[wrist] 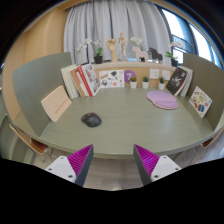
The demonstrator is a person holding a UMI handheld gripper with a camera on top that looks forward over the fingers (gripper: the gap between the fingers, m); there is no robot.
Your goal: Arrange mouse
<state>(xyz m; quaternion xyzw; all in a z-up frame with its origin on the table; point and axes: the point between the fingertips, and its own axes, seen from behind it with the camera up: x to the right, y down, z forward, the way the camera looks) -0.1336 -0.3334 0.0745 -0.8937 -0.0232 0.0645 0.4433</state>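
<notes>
A dark grey mouse [91, 120] lies on the grey-green table [125, 130], well beyond my fingers and a little left of them. A pink round mat [162, 100] lies farther back on the right. My gripper [113, 160] is open and empty above the table's near edge, with its magenta pads [80, 160] wide apart and nothing between them.
Books and cards [80, 80] lean against the left and back panels. A tan board [55, 102] leans at the left. Small cups and pots [145, 82] stand along the back, and framed pictures [199, 100] stand at the right. Curtains hang behind.
</notes>
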